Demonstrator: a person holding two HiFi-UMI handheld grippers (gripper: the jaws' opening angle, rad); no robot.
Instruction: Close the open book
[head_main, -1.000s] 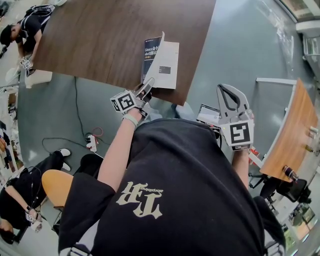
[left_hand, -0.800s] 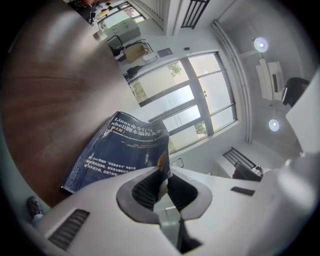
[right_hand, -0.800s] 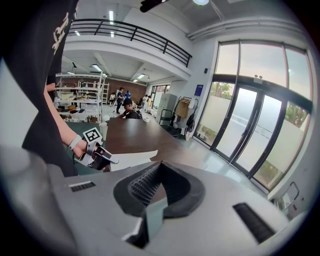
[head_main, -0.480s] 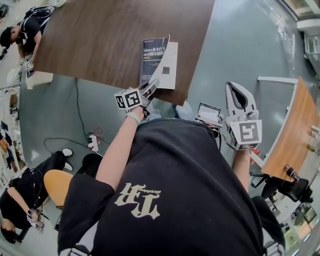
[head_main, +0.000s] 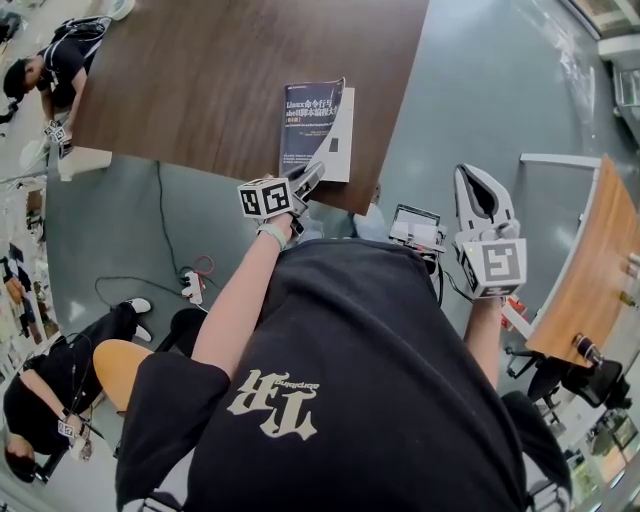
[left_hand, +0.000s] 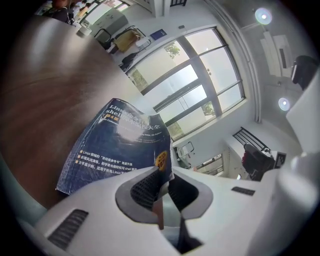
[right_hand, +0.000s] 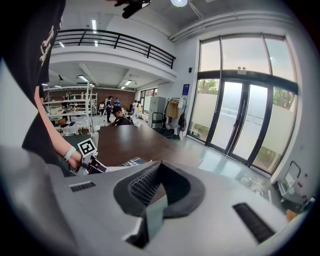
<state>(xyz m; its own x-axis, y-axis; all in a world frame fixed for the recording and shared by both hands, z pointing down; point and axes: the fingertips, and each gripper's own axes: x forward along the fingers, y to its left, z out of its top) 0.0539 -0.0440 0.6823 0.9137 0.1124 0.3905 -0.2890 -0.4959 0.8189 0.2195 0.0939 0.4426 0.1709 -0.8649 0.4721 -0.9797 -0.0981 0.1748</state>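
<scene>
The book (head_main: 312, 120) lies on the dark table (head_main: 200, 70), close to its near edge, which puts it within easy reach of the person's left arm. The left gripper (head_main: 303, 182) pinches the near free corner of the blue cover (left_hand: 120, 140). That is the point farthest from the spine, so a light hold there is enough to swing the whole cover over. The cover is folded most of the way onto the white pages (head_main: 343, 140), title side up, with a strip of paper showing along the right where it is not yet flat. The jaws have just been easing apart a little with the corner between them, and I judge this to be the start of letting the cover drop the last bit under its own weight. The right gripper (head_main: 470, 172) is clenched on nothing and hangs over the floor, well apart from the book. Closing a cover needs only one side, so it keeps out of the way
</scene>
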